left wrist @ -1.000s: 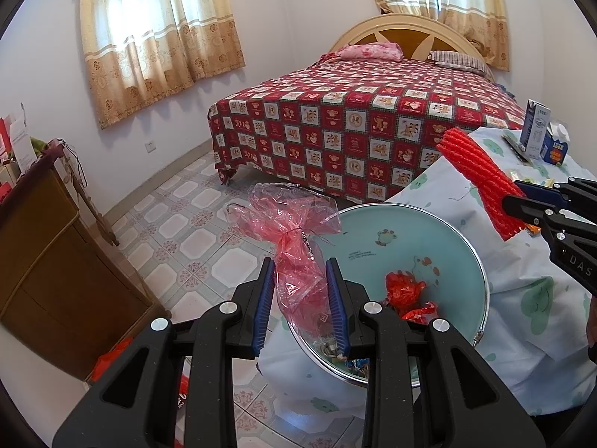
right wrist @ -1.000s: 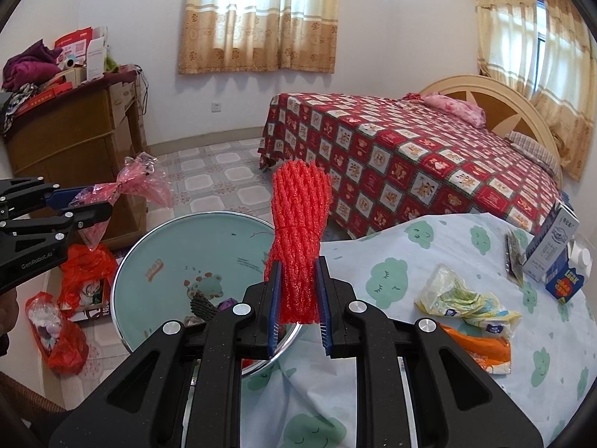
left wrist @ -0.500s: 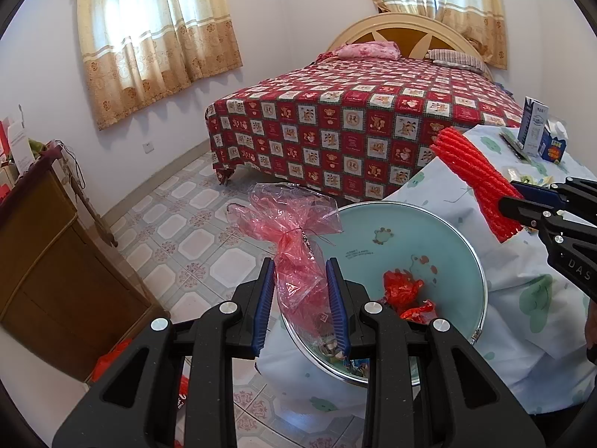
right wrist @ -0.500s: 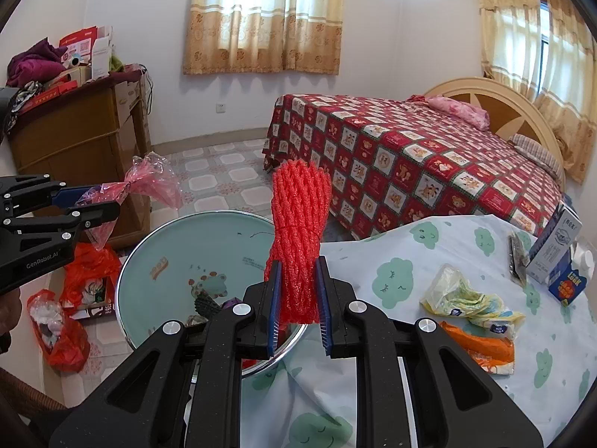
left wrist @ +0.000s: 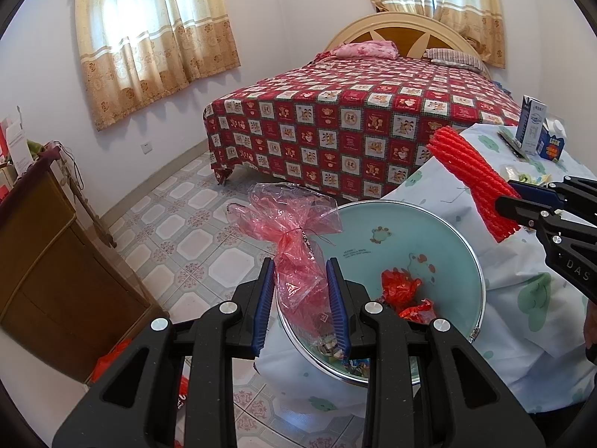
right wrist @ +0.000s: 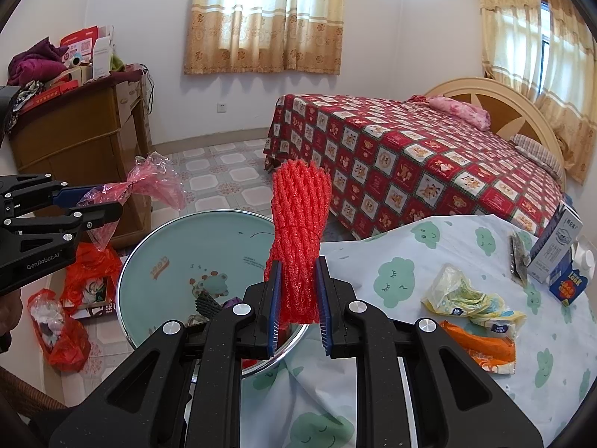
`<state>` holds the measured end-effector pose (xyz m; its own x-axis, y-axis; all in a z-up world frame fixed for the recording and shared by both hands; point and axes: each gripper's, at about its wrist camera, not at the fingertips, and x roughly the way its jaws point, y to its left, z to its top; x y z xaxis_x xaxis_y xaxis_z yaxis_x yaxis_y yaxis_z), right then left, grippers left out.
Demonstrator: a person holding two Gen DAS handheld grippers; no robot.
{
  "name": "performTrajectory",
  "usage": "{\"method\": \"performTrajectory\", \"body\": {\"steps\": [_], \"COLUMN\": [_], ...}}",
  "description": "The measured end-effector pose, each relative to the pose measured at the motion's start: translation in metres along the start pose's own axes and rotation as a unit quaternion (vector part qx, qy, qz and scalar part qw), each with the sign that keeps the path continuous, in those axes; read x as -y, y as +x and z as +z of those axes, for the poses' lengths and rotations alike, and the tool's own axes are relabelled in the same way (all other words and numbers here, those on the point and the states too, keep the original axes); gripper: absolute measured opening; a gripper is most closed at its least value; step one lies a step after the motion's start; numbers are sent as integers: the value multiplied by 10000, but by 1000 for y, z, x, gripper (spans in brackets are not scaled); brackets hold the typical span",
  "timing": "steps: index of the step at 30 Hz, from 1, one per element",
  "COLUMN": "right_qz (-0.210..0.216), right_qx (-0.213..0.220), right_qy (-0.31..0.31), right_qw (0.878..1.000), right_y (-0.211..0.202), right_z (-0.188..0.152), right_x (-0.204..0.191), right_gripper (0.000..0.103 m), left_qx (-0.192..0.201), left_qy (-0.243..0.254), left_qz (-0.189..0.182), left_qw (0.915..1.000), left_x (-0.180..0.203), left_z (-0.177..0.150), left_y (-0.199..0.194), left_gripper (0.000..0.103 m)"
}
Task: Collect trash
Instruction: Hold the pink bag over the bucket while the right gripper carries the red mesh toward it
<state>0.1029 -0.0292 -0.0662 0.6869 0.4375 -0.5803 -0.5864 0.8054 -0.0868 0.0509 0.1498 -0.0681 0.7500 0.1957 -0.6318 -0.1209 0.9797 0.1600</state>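
Left gripper pinches a pink bag, crumpled clear-pink plastic, jaws pressed on its middle, held up over the near left rim of the basin. Right view shows same bag sticking out of that gripper at far left, above the floor beside the basin.

Basin is pale teal with cartoon prints, sitting at the table edge, partly over the cloth. Inside: red wrappers and some small scraps near the bottom.

Right gripper is clamped on a red net, foam mesh sleeve standing upright between the pads, over the basin's right rim. Left view has the net angled toward the basin from the right.

Further right on the table: yellow wrapper, orange wrapper, two cartons, all uncollected.

Step, my read: both pieces carried to the basin, about to drop. Next move needs each gripper centred over the bowl, then jaws spread; bag is light and may cling to a pad or drift outside the rim. Then go for the table wrappers.

Hard to tell: scraps at the basin bottom are hidden behind gripper bodies in both views. Dark flat item by the cartons is unclear. Red bags on the floor partly cut off; can't tell if they count as trash.
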Motion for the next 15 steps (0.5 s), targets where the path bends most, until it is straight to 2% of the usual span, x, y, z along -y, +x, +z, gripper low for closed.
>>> {"method": "performTrajectory", "body": {"steps": [15], "right_qz": [57], "right_qx": [4], "right_qy": [-56], "right_qw": [10000], "right_y": [1], "right_z": [-1], "right_x": [-10], "right_gripper": [18], "left_qx": [0], "left_qy": [11], "left_qz": [-34], "left_qw": [10000], "left_x": [4], "left_z": [0], "left_y": [0], "left_gripper": [30]}}
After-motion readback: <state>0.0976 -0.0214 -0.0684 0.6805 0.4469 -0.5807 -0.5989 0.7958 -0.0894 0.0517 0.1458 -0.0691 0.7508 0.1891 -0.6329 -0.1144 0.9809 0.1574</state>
